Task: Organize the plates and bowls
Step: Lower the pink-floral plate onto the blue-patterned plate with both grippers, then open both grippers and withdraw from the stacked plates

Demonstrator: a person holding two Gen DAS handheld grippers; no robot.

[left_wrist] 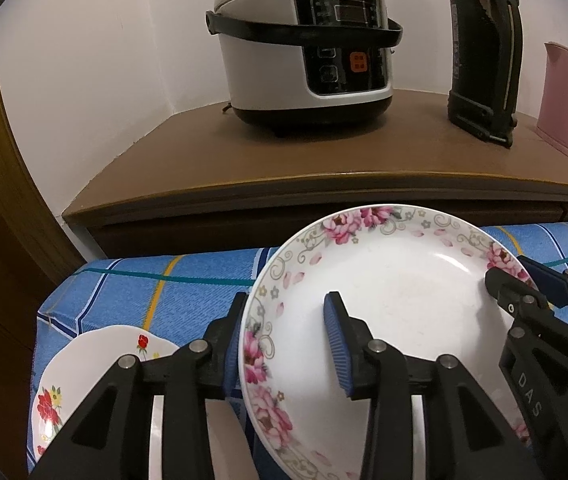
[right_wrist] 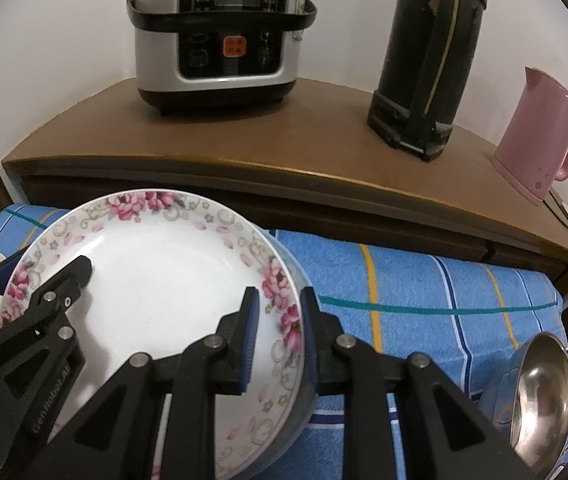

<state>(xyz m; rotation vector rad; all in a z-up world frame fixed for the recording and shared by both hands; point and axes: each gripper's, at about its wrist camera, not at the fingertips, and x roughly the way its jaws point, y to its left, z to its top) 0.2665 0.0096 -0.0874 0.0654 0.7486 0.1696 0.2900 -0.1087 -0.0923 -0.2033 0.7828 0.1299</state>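
A white plate with pink flowers on its rim (left_wrist: 400,292) (right_wrist: 164,272) is held above the blue checked cloth. My left gripper (left_wrist: 284,340) straddles its left rim, one finger inside and one outside, with a gap around the rim. My right gripper (right_wrist: 280,332) is shut on the plate's right rim; it also shows in the left wrist view (left_wrist: 524,280). The left gripper shows in the right wrist view (right_wrist: 44,276) on the plate's left rim. A second white plate with red flowers (left_wrist: 96,380) lies on the cloth below left. A steel bowl (right_wrist: 544,396) lies at the right.
A blue checked cloth (right_wrist: 424,292) covers the near surface. Behind it stands a brown cabinet (right_wrist: 284,152) with a rice cooker (right_wrist: 220,32), a black thermos (right_wrist: 428,60) and a pink kettle (right_wrist: 536,132). A white wall is behind.
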